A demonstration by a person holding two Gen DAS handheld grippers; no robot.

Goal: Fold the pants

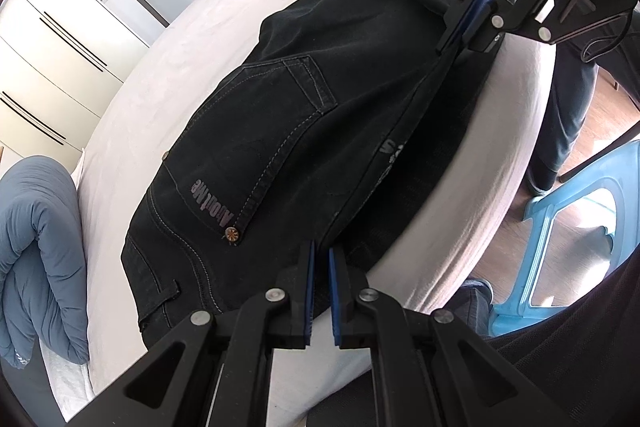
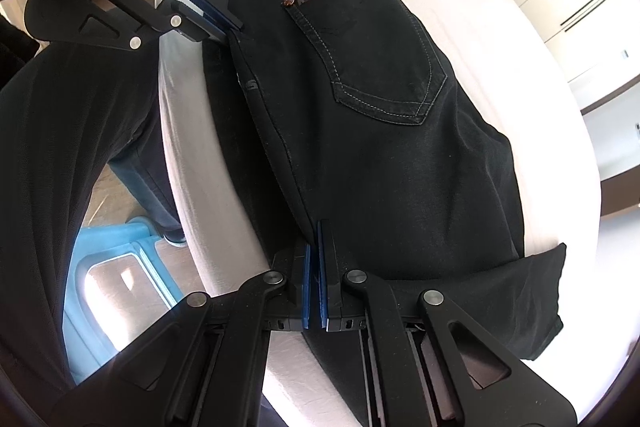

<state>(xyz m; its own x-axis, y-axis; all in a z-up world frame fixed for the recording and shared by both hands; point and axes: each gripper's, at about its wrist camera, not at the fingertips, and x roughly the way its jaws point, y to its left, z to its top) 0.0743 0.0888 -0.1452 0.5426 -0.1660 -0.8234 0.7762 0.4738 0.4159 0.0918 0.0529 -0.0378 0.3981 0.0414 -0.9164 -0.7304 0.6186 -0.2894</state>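
White bedding covers the bed [image 1: 132, 131] on which the work lies, with pale cupboards behind, a rolled blue quilt [image 1: 36, 227] off to one side and a light-blue plastic stool [image 1: 560, 239] on the wooden floor below the near edge. Starting at the tools: the left gripper [image 1: 320, 259] has its blue pads drawn nearly together on the near folded edge of the black pants [image 1: 288, 115], close to the waistband end, and the cloth runs up into the narrow slit between them, so it appears to be pinched there. The right gripper [image 2: 318, 247] is likewise closed tight on that same near edge, farther along toward the legs. Between the two grips the edge is held as a fairly straight line along the side of the bed nearest the person. Outward from that line the pants lie flat, back pocket [image 2: 376, 67] up, already doubled leg over leg, their long axis running from one gripper to the other; a leg end is turned back near the right gripper. Judging by this, the coming fold turns on that axis: whichever end is carried must travel along it toward the other hand, with the right nearer the legs and the left nearer the waist.
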